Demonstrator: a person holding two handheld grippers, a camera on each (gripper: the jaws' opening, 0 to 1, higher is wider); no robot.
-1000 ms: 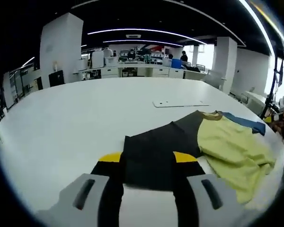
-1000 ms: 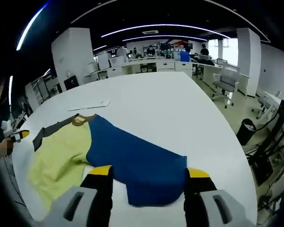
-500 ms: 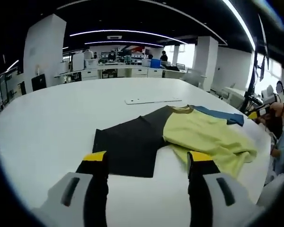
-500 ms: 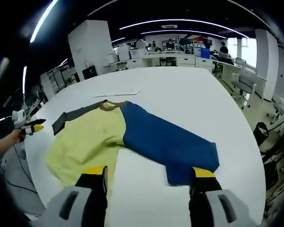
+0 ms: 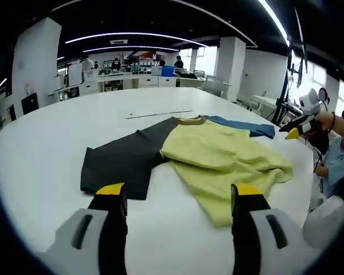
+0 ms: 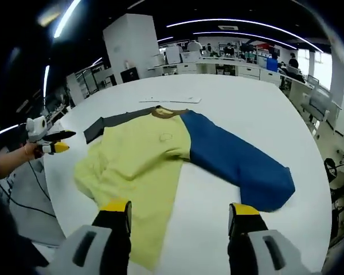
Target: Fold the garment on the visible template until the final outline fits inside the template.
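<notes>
While both of my grippers hang above the near table edge, nothing is between either pair of jaws. Left gripper: jaws spread wide, empty, yellow tips over bare white table. Right gripper: likewise spread and empty, its left jaw tip over the yellow hem.

Just beyond the tips lies the garment, a long-sleeved shirt spread flat on the table, not yet folded. Yellow body in the middle, hem toward me and rumpled, with loose ripples along the lower edge. Black sleeve runs out to the left, blue sleeve out to the right, both lying flat. Brown collar at the far end.

Past the collar, a thin flat pale strip lies on the table, apart from the shirt; I cannot tell what it is. I can make out no template outline.

Handling judgement: light, limp knit, no stiffness; it will drape and drag, and a one-point lift will bunch it. The smooth tabletop probably lets it slide. Best holds look like a sleeve cuff or the hem corners, pinching one layer at the edge.

Far back: office desks and pillars.
</notes>
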